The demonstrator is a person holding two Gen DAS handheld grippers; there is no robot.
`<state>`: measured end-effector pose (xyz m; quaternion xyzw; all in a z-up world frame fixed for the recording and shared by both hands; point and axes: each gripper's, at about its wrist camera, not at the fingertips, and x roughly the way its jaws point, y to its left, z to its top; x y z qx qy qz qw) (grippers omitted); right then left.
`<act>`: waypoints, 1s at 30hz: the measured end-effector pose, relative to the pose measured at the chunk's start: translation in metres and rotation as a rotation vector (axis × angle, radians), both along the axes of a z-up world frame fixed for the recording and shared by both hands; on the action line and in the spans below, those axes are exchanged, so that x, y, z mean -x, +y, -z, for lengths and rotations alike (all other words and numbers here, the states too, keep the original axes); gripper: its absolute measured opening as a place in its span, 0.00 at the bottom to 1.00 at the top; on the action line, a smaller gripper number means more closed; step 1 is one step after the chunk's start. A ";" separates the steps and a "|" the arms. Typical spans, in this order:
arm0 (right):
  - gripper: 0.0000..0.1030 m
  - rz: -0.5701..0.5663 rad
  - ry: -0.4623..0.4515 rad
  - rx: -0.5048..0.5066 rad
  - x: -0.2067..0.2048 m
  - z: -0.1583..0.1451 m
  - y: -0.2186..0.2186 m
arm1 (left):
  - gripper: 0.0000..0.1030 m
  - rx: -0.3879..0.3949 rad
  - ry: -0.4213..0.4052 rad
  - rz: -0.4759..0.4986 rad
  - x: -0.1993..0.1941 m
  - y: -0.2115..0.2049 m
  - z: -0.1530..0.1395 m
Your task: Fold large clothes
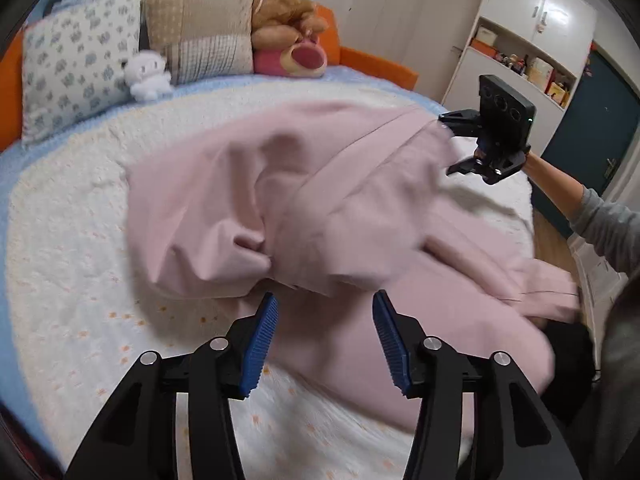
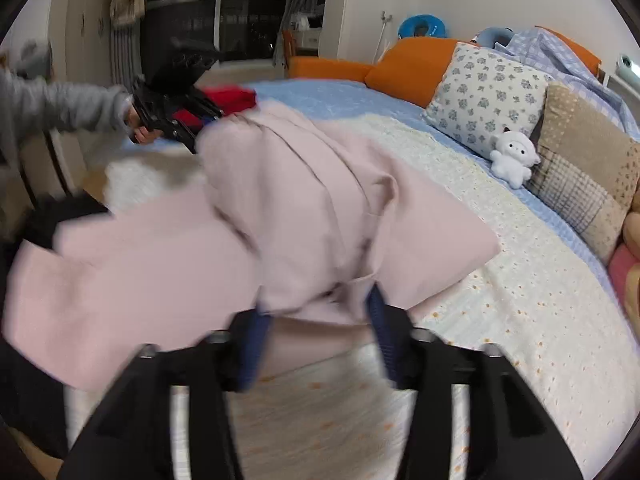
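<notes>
A large pink garment (image 1: 320,200) lies bunched and creased on the white bedspread (image 1: 72,280). My left gripper (image 1: 326,298) stands open, its blue pads (image 1: 262,340) just short of the garment's near fold, nothing pressed between them. In the right wrist view the pink garment (image 2: 300,208) spreads across the bed, and a loose flap hangs between the wide-apart fingers of my right gripper (image 2: 318,308), which is blurred and open. The right gripper (image 1: 460,144) also shows at the garment's far right edge. The left gripper (image 2: 204,128) sits at the cloth's far end.
Pillows (image 1: 76,64) and plush toys (image 1: 296,40) line the orange headboard (image 2: 404,68). A small white plush (image 2: 514,158) sits by the pillows. A red cloth (image 2: 228,98) lies beyond the garment. White cupboards (image 1: 532,24) stand past the bed. A grey sleeve (image 1: 608,224) reaches in from the right.
</notes>
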<state>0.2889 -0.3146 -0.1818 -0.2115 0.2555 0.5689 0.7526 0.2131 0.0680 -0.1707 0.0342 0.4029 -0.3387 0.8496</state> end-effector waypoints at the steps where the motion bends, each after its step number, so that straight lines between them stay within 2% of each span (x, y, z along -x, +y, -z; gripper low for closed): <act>1: 0.66 -0.010 0.028 -0.051 0.002 -0.012 -0.005 | 0.70 0.040 -0.014 0.001 0.007 0.005 -0.016; 3: 0.68 0.002 0.068 -0.203 0.005 -0.045 -0.018 | 0.72 0.097 -0.052 0.000 0.009 0.009 -0.043; 5: 0.67 0.094 0.064 -0.291 -0.003 -0.069 -0.016 | 0.72 0.115 -0.112 -0.018 -0.003 0.003 -0.069; 7: 0.48 0.176 0.099 -0.286 -0.017 -0.077 -0.003 | 0.72 0.072 -0.132 -0.060 -0.030 -0.013 -0.077; 8: 0.32 0.253 0.121 -0.244 -0.029 -0.075 0.012 | 0.72 0.039 -0.131 -0.090 -0.043 -0.021 -0.076; 9: 0.22 0.278 0.137 -0.218 -0.034 -0.071 0.021 | 0.72 0.002 -0.121 -0.119 -0.058 -0.029 -0.072; 11: 0.16 0.329 0.151 -0.138 -0.043 -0.053 0.041 | 0.72 -0.072 -0.084 -0.173 -0.086 -0.044 -0.053; 12: 0.16 0.320 0.177 -0.100 -0.044 -0.040 0.048 | 0.72 -0.104 -0.068 -0.193 -0.094 -0.048 -0.043; 13: 0.16 0.316 0.199 -0.061 -0.043 -0.026 0.054 | 0.67 -0.153 -0.038 -0.213 -0.102 -0.053 -0.026; 15: 0.13 0.289 0.240 -0.046 -0.036 -0.008 0.056 | 0.64 -0.140 0.046 -0.184 -0.100 -0.056 0.006; 18: 0.10 0.246 0.294 -0.020 -0.023 0.021 0.050 | 0.64 -0.161 0.016 -0.150 -0.079 -0.061 0.027; 20: 0.10 0.246 0.325 -0.001 -0.019 0.045 0.052 | 0.64 -0.130 0.029 -0.159 -0.073 -0.058 0.036; 23: 0.10 0.273 0.360 -0.054 -0.016 0.067 0.047 | 0.64 -0.114 0.015 -0.179 -0.069 -0.058 0.045; 25: 0.09 0.281 0.357 -0.066 -0.017 0.063 0.046 | 0.64 -0.095 0.008 -0.186 -0.067 -0.057 0.041; 27: 0.12 0.282 0.343 -0.093 -0.018 0.046 0.042 | 0.64 -0.017 0.008 -0.179 -0.060 -0.049 0.027; 29: 0.13 0.297 0.355 -0.178 -0.027 0.019 0.036 | 0.68 0.075 -0.036 -0.196 -0.055 -0.035 0.001; 30: 0.16 0.313 0.338 -0.215 -0.032 0.006 0.033 | 0.75 0.086 -0.054 -0.205 -0.055 -0.032 -0.007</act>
